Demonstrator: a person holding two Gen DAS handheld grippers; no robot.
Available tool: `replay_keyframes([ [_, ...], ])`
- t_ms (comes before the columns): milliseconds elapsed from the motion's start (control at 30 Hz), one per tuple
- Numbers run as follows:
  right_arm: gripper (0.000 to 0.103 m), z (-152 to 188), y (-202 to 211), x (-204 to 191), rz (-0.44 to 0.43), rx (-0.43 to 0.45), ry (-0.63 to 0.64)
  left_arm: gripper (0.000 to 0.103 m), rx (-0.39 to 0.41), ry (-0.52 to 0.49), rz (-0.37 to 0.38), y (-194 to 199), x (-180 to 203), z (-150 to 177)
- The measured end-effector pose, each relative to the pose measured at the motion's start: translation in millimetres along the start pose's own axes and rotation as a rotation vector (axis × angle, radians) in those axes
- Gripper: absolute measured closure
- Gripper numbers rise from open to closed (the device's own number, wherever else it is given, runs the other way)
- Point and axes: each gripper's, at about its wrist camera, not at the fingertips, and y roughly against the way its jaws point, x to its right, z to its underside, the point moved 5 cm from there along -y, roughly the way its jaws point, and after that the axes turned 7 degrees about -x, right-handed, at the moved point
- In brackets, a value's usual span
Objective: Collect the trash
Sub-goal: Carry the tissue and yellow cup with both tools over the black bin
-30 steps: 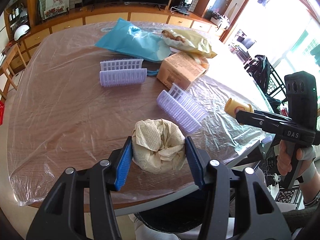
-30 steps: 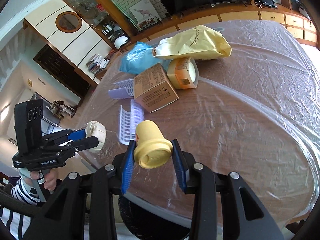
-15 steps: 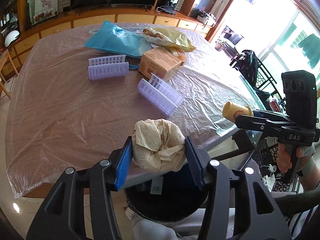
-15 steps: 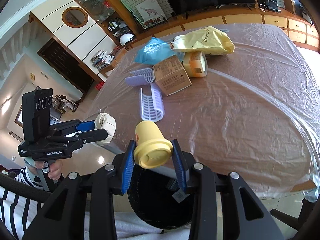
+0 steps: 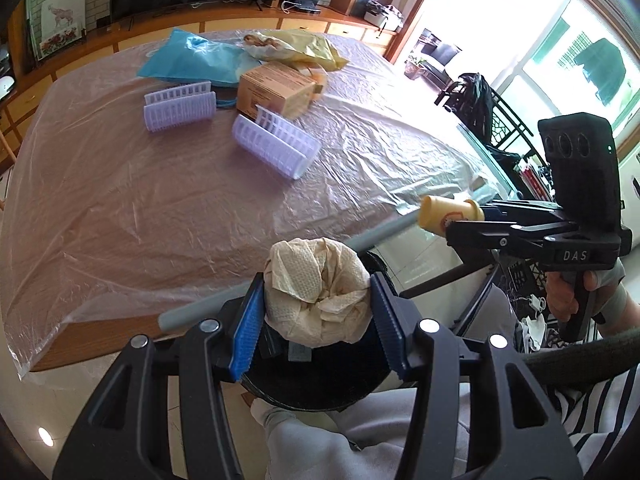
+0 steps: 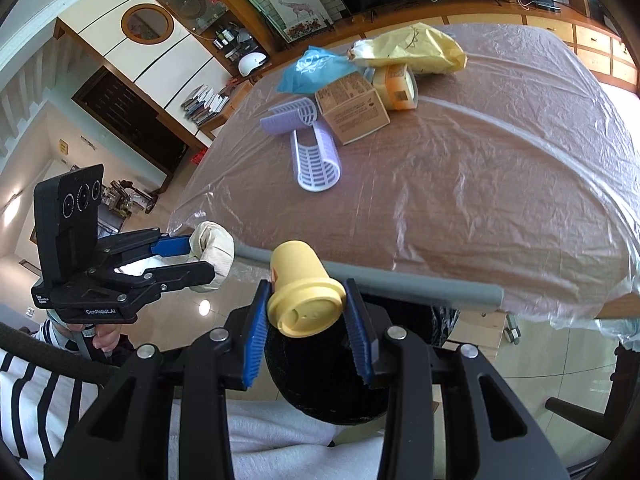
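My left gripper [image 5: 318,312] is shut on a crumpled cream paper napkin [image 5: 316,292], held over the black round bin [image 5: 316,376] below the table's near edge. My right gripper [image 6: 306,312] is shut on a yellow lidded paper cup [image 6: 306,296], also above the black bin [image 6: 332,384]. In the right wrist view the left gripper [image 6: 200,252] with the napkin [image 6: 212,248] is at the left; in the left wrist view the right gripper [image 5: 464,220] with the cup [image 5: 448,214] is at the right.
On the plastic-covered table [image 5: 160,208] lie two lilac slotted baskets [image 5: 276,146] [image 5: 180,106], a cardboard box [image 5: 276,88], a blue bag [image 5: 192,60], a yellow bag [image 5: 296,46] and a yellow tub [image 6: 396,86]. A grey foam strip [image 6: 400,280] lines the table's edge. A person's lap lies under the bin.
Both grippers have drawn back from over the table to beyond its near edge, and the black bin now shows under each. Napkin and cup stay gripped.
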Motion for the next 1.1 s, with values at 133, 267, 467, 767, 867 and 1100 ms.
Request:
replay_keyframes([
  [133,0.067,8.3,-7.0,-4.6,-0.001,-0.027,0.008,0.051,-0.025,-0.027,0.008,-4.6,9.3,7.2],
  [267,0.067,16.2,-9.8,-6.6,-0.002,-0.046,0.009,0.051,-0.05,-0.055,0.007,-11.8,16.6,12.4],
  [467,0.067,24.2,-17.6,-3.7,0.011,-0.079,0.009,0.051,-0.092,-0.083,-0.002,-26.1,20.5,20.5],
  [767,0.067,35.9,-31.6,-2.6,0.055,-0.125,0.015,0.051,-0.133,-0.072,-0.016,-42.4,14.8,31.8],
  [867,0.067,38.9,-38.5,-0.4,0.074,-0.139,0.014,0.051,-0.145,-0.07,-0.027,-49.3,11.2,33.9],
  [1100,0.067,43.2,-55.6,1.4,0.123,-0.169,0.025,0.051,-0.169,-0.064,-0.054,-64.3,6.9,39.0],
])
